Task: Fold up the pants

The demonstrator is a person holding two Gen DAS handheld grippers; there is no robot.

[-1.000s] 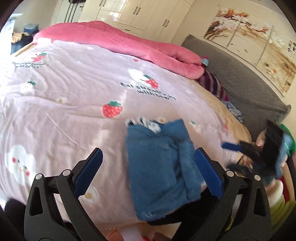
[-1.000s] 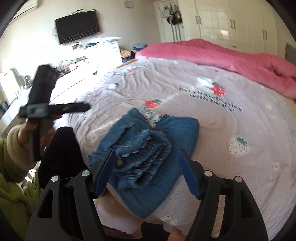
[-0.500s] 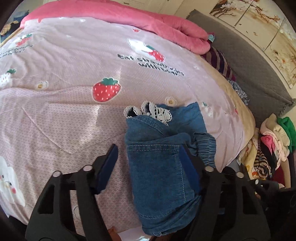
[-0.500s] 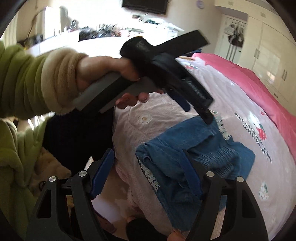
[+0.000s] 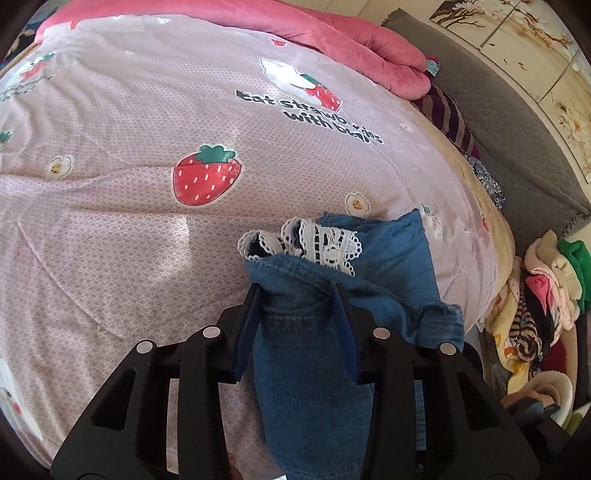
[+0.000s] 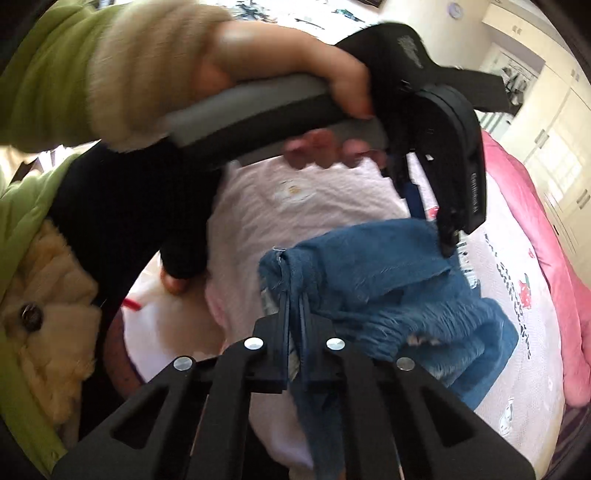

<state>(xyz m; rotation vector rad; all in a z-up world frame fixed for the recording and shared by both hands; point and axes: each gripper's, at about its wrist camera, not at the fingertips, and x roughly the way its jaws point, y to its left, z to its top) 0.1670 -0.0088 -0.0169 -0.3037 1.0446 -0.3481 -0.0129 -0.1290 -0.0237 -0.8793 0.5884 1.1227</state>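
Observation:
Folded blue denim pants (image 5: 314, 369) with a white lace trim (image 5: 317, 240) lie near the bed's front edge. My left gripper (image 5: 297, 291) points down onto them. Its jaws are closing, and a thick fold of denim fills the gap between the blue pads. In the right wrist view the pants (image 6: 388, 273) bunch up at the mattress edge. My right gripper (image 6: 294, 299) is shut on a thin denim edge that hangs below the pads. The left gripper (image 6: 432, 229), held in a person's hand (image 6: 295, 62), comes down on the far side of the denim.
A pink strawberry-print quilt (image 5: 147, 110) covers the bed, and a rose duvet (image 5: 332, 33) is heaped at the back. A grey headboard (image 5: 517, 122) and a pile of clothes (image 5: 546, 295) lie to the right. A green sleeve (image 6: 48, 74) fills the left of the right wrist view.
Both grippers dropped onto the pants from wide open. The left jaws narrowed around a denim fold. The right gripper rolled and shut on the edge nearest the person.

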